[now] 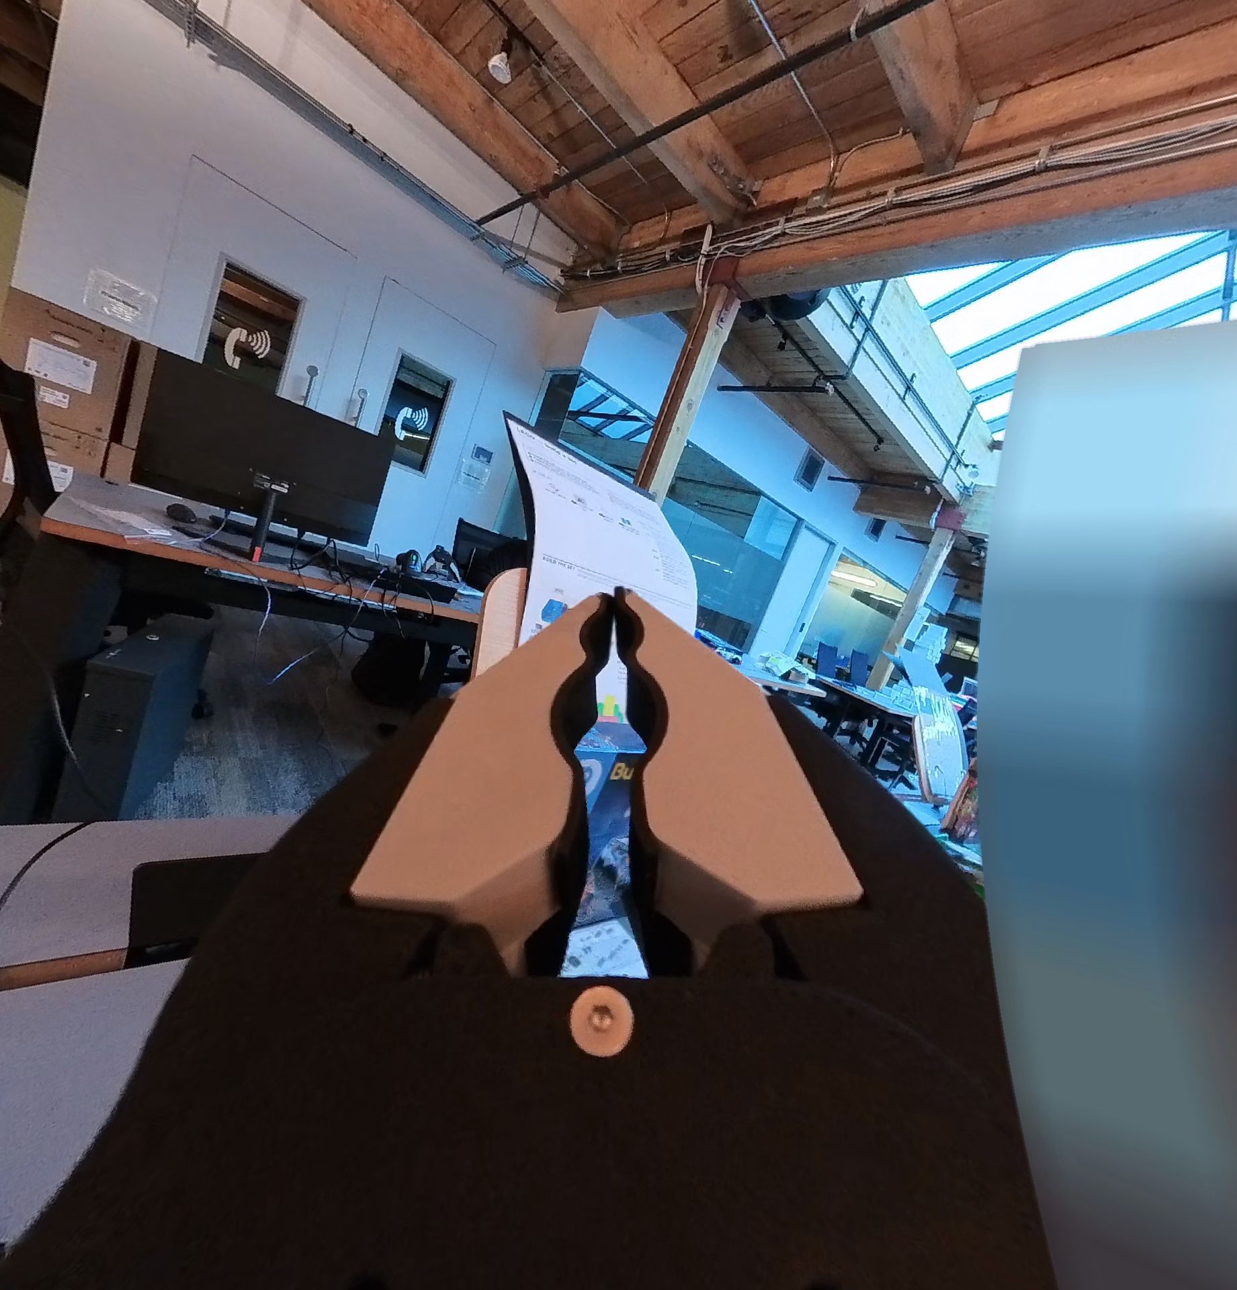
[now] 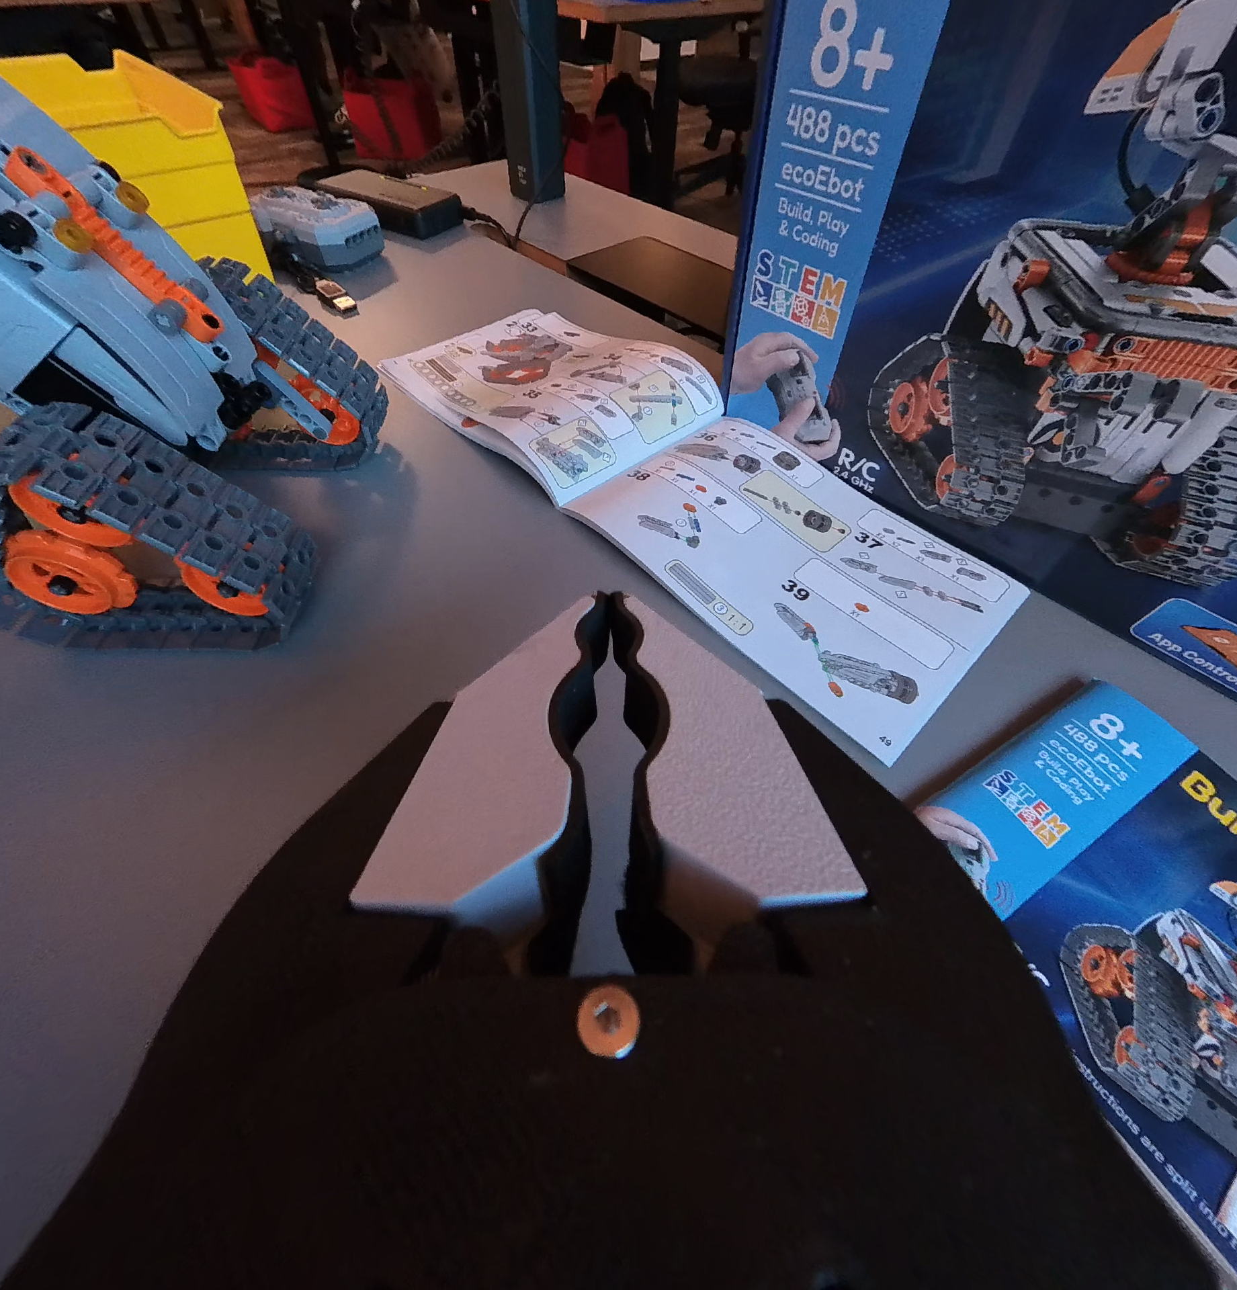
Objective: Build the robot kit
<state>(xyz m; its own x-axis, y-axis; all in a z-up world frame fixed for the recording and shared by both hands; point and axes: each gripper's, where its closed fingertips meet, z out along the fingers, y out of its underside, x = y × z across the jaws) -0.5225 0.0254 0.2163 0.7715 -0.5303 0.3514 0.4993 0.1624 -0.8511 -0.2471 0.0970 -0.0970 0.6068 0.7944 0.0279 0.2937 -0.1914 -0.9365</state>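
My left gripper (image 1: 615, 597) is shut on a printed leaflet (image 1: 601, 516). It holds the leaflet up in the air, and the sheet curls upward above the fingertips. Its colourful lower part shows through the gap between the fingers. My right gripper (image 2: 610, 599) is shut and empty, low over a grey table (image 2: 427, 593). An open instruction booklet (image 2: 706, 502) lies just ahead and to its right. A grey and orange tracked robot model (image 2: 147, 419) stands to its left.
A tall blue toy box (image 2: 1020, 279) stands behind the booklet, and a second blue booklet (image 2: 1125, 942) lies at the right. A yellow bin (image 2: 168, 139), a grey control unit (image 2: 315, 227) and a black adapter (image 2: 392, 192) sit at the back. A desk with a monitor (image 1: 252, 447) shows in the left wrist view. There is about 40 cm between the tips of the two grippers.
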